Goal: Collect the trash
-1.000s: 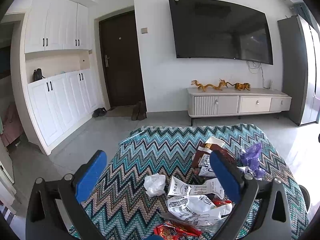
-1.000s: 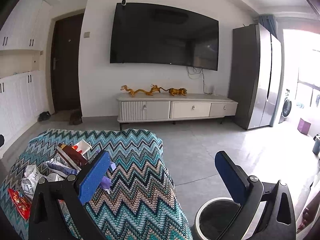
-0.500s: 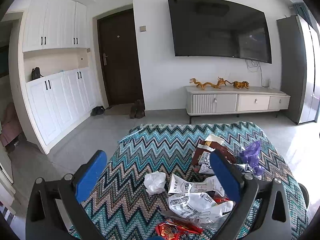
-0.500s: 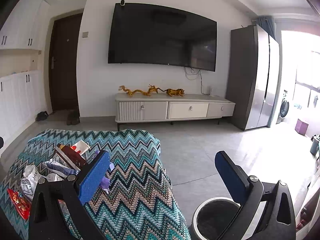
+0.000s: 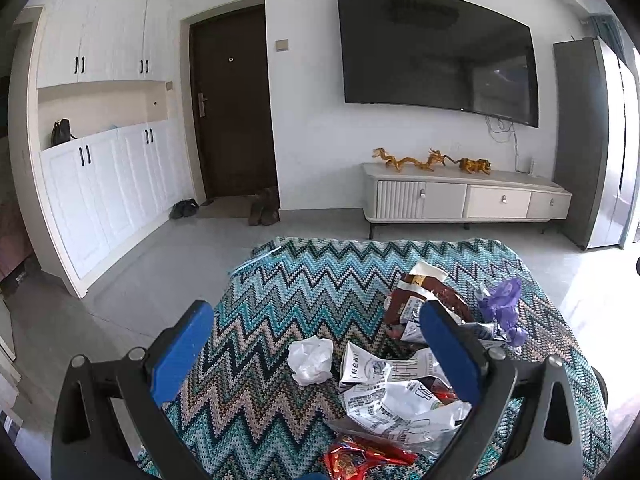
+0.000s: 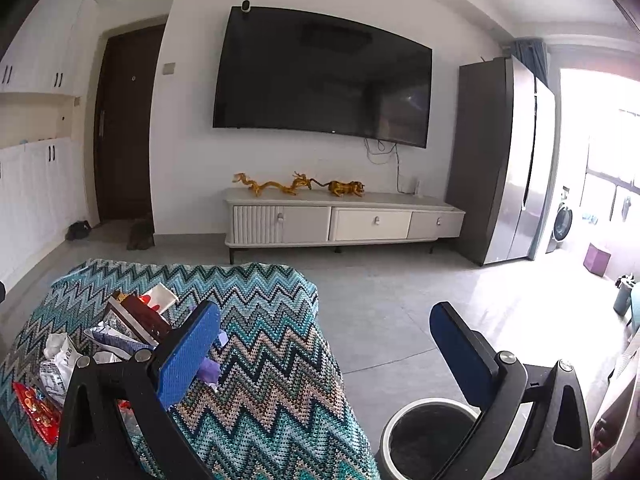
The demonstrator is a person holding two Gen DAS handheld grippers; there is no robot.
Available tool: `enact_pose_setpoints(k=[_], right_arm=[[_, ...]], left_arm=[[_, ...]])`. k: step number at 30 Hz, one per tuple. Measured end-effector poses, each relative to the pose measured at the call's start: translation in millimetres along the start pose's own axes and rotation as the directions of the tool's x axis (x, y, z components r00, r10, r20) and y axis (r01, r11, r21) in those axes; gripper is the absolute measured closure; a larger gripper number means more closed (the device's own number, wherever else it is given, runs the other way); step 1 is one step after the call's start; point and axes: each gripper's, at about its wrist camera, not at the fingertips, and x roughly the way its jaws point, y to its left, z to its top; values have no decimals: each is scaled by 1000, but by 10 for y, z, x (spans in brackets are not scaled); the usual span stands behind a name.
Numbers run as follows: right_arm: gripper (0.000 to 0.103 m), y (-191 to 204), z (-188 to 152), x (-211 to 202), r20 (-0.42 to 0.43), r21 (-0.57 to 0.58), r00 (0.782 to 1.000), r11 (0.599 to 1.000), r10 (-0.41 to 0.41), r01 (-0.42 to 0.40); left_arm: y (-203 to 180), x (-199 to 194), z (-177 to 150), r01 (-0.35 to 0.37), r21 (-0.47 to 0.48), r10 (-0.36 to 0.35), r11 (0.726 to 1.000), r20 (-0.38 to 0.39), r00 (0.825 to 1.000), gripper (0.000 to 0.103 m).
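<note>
Looking along your left gripper (image 5: 316, 344), you have the litter straight ahead and slightly to the right: its blue fingers (image 5: 182, 344) are spread wide with nothing between them, and the crumpled white tissue (image 5: 311, 361) sits in the gap, lower than the pads and nearer the right one. Just beside the tissue, toward your right, lies the white printed wrapper (image 5: 384, 392), stretched roughly crosswise to your line of approach, with the red wrapper (image 5: 360, 458) closest to you at the bottom edge, the brown packet (image 5: 424, 298) beyond, and the purple wrapper (image 5: 502, 306) farthest right. All of it rests on the zigzag blanket (image 5: 280, 292). Your right gripper (image 6: 324, 350) is likewise wide apart and empty, but it points off the blanket's edge, with the same pile down to its left and the round bin (image 6: 430, 436) on the floor almost under its right finger. So the left hand is the nearer one for picking, and the bin lies on the right hand's side, across the pile from the left. The tissue looks the easiest first grab: compact, with no long axis, needing only a dip forward and down. The flat wrappers would likely want the pads turned across their short side.
</note>
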Motion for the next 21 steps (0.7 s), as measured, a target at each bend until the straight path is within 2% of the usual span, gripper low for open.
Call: enact_pose_setpoints(k=[11,16,19,21], right_arm=[[0,127,59,-40,-2,-15,1000,1000,-1,1],[0,213,79,-22,-11,-15,999,999,52,-52],[0,256,49,21,-41,5,988,989,146,-146],[0,309,23,83,-77,2,981,984,177,-177]], left_arm=[[276,127,-27,60,-52,-61,997,-16,998,0],[531,238,-51,73,-101,-77,992,-40,996,0],[664,315,-64,72,-104,-79,992,-66,995,0],[750,366,-85,99,-110,-109,989,-92,990,0]])
